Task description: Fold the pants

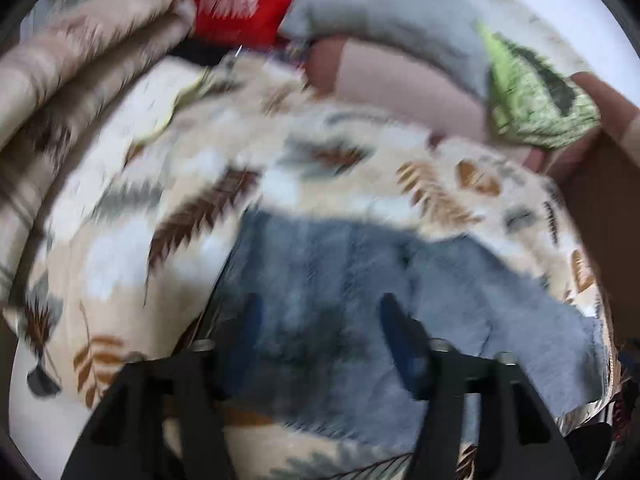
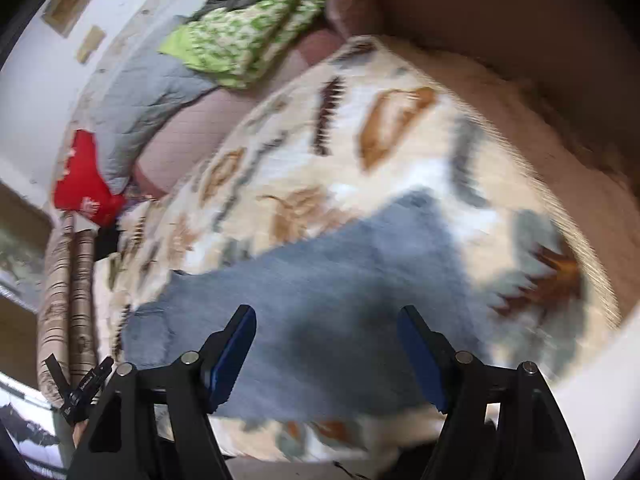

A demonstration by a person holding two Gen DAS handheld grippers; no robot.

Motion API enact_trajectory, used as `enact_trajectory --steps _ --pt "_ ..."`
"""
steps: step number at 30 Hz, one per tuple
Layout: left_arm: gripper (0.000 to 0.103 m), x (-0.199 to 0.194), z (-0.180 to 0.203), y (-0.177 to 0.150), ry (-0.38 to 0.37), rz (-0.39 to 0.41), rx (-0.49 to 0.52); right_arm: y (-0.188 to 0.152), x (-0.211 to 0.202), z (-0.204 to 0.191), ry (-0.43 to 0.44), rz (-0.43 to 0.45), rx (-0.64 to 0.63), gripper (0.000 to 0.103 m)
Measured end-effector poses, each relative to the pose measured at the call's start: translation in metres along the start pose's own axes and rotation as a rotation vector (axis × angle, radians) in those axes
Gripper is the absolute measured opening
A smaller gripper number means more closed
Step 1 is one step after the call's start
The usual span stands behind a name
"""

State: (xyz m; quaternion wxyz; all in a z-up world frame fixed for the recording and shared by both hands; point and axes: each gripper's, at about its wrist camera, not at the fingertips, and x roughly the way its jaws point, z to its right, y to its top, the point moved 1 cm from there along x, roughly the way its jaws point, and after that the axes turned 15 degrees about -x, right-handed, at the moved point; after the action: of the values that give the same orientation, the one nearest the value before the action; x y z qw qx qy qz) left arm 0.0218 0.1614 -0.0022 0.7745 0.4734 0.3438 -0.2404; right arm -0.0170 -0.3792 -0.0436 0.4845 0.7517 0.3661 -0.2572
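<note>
Grey-blue pants lie flat on a cream blanket with a leaf print, blurred by motion. In the left wrist view my left gripper hovers over the cloth with its blue-padded jaws wide apart and nothing pinched between them. The right wrist view shows the same pants spread under my right gripper, whose jaws also stand open and grip nothing. At that view's lower left edge the tip of the left gripper peeks in.
Along the far side of the bed lie a grey pillow, a red bag and a green patterned cloth. A rolled beige striped blanket borders the left. A brown wooden bed frame rises at the right.
</note>
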Motion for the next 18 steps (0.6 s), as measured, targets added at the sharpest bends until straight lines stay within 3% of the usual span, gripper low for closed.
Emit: enact_trajectory --steps 1,3,5,6,8,10,12,15,16,18 --pt "0.076 0.003 0.005 -0.003 0.004 0.010 0.032 0.005 0.012 0.001 0.032 -0.001 0.003 0.077" --pt "0.076 0.027 0.010 -0.014 0.087 -0.029 0.086 0.008 0.039 0.019 0.043 -0.012 0.020 0.077" --pt "0.079 0.070 -0.007 -0.030 0.197 -0.147 0.090 0.002 0.071 0.052 -0.075 -0.097 0.086 0.075" --pt "0.079 0.071 -0.017 -0.032 0.155 -0.115 0.049 0.001 0.075 0.064 -0.047 -0.061 0.141 0.075" --pt "0.079 0.057 -0.015 -0.024 0.170 -0.103 0.038 0.009 0.063 0.061 -0.064 -0.055 0.187 0.075" --pt "0.079 0.040 -0.008 -0.012 0.135 -0.047 0.023 0.025 0.048 0.036 -0.114 -0.053 0.087 0.075" --pt "0.079 0.021 0.002 -0.003 0.080 0.019 0.017 0.040 0.040 0.005 -0.107 -0.024 -0.009 0.075" --pt "0.082 0.013 0.018 0.001 -0.003 0.070 0.032 0.057 0.050 -0.052 0.023 -0.035 -0.113 0.076" --pt "0.083 0.021 0.020 -0.001 0.014 0.063 0.051 0.060 0.061 -0.075 0.082 -0.058 -0.168 0.076" --pt "0.083 0.053 0.015 -0.013 0.134 -0.006 0.106 0.058 0.085 -0.116 0.179 -0.096 -0.268 0.076"
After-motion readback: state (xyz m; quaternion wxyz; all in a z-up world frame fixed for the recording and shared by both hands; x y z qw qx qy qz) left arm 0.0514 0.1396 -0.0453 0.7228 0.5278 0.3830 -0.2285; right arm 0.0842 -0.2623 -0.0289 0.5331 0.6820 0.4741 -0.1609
